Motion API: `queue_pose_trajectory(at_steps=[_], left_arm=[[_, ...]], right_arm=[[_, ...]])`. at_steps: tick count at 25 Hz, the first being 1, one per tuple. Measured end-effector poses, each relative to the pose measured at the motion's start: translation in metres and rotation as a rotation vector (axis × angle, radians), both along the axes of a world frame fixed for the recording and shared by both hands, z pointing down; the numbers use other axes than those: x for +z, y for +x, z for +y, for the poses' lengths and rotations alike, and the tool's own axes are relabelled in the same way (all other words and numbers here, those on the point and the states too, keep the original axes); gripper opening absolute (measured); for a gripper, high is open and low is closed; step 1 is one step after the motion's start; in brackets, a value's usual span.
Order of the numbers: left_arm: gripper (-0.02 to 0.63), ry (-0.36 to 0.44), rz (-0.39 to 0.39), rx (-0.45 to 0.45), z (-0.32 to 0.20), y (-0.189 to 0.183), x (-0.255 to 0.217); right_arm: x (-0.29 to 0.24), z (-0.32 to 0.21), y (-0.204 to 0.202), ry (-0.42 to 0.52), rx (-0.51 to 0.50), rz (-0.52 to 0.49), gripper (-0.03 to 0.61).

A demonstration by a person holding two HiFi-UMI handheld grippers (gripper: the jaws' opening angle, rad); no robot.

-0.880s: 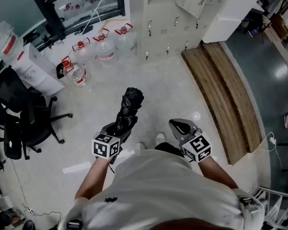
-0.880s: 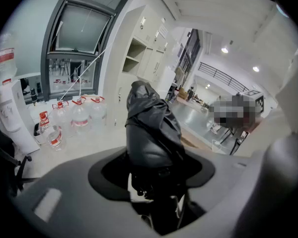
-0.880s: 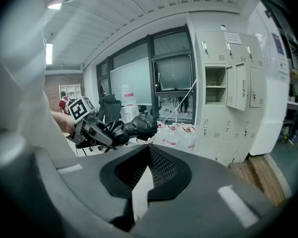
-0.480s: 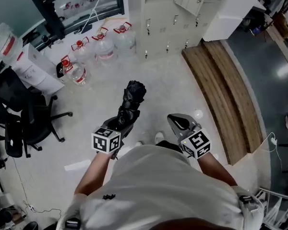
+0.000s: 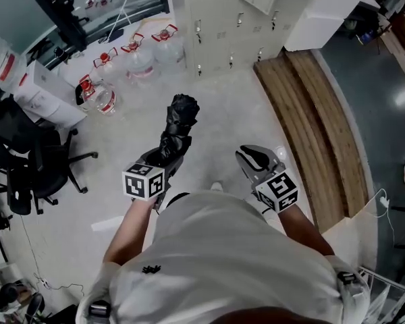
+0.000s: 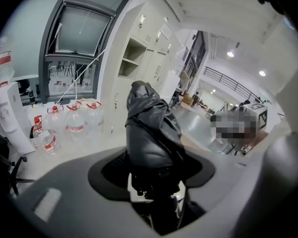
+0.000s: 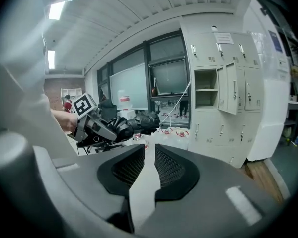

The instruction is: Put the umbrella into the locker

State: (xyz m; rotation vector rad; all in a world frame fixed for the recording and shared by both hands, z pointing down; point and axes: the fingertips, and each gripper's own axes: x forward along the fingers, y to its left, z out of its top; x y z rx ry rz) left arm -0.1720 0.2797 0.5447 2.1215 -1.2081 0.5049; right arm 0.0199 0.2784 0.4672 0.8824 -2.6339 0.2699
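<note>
A folded black umbrella [image 5: 177,123] sticks out forward from my left gripper [image 5: 167,157], whose jaws are shut on its lower end. In the left gripper view the umbrella [image 6: 151,128] rises straight up between the jaws of the left gripper [image 6: 155,180] and fills the middle. My right gripper [image 5: 251,157] is level with it on the right, shut and holding nothing. In the right gripper view its jaws [image 7: 145,157] stand nearly together, and the umbrella [image 7: 139,123] shows to the left. The cream lockers [image 5: 236,25] stand ahead, one compartment [image 7: 206,86] open.
Several water bottles [image 5: 138,56] with red handles stand on the floor left of the lockers, beside a water dispenser [image 5: 30,93]. A black office chair [image 5: 27,171] is at the left. A wooden platform [image 5: 317,120] runs along the right.
Both grippers have moved a little forward toward the lockers. The umbrella stays in the left gripper, and the right gripper stays shut.
</note>
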Motion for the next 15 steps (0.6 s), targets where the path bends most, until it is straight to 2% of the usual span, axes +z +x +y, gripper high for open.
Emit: queue_pose_trajectory(at_steps=[6,10,15], left_arm=[[0.305,-0.007,-0.004,-0.022,-0.040,0.032,-0.002],[0.304,-0.013,-0.013,-0.012,-0.077,0.039,-0.005],[0.305,-0.003,0.030,-0.002,-0.141,0.046,-0.007]], right_arm=[[0.017,-0.032,0.047,-0.018,0.064,-0.015,0.043],[0.020,-0.061,0.056,-0.017,0.091,-0.034,0.043],[0.036,-0.108,0.064,-0.054,0.113,-0.002,0.043]])
